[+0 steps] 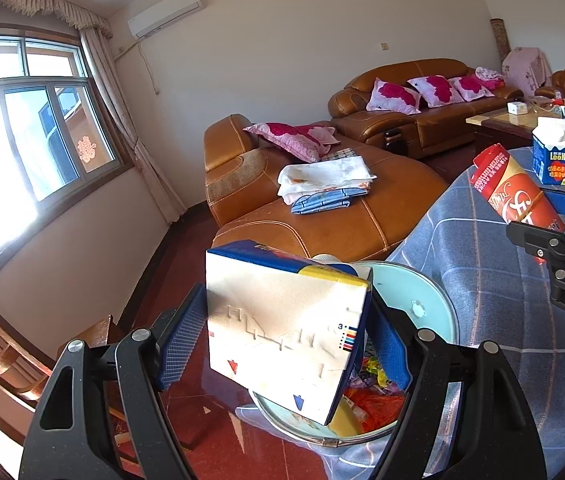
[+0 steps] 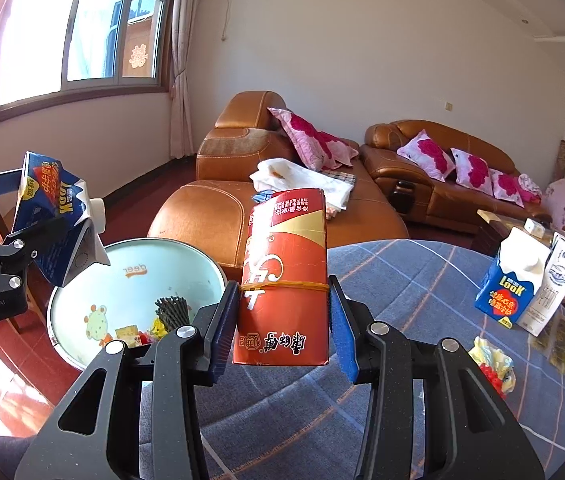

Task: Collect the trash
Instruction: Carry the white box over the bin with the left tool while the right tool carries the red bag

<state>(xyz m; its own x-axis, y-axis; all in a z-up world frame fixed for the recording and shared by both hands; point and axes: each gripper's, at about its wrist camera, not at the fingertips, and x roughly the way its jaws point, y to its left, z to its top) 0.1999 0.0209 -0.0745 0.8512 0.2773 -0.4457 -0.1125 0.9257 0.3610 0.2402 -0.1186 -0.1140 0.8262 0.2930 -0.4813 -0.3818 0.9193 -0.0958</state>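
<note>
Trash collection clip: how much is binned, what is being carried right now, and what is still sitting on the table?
Done: wrappers already lie in the pale blue bin. In hand: the left gripper holds a blue-and-white carton over the bin; the right gripper holds a red box above the table edge. Left: two upright cartons and loose wrappers remain on the checked tablecloth.

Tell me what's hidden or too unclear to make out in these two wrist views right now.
- Trash bin contents, left wrist view: mostly covered by the blue milk carton in the left gripper.
- Bin's near side, right wrist view: hidden by the right gripper and its red box.
- Small wrappers on the table: too small to identify.
- Coffee table items: tiny, at the frame edge.
</note>
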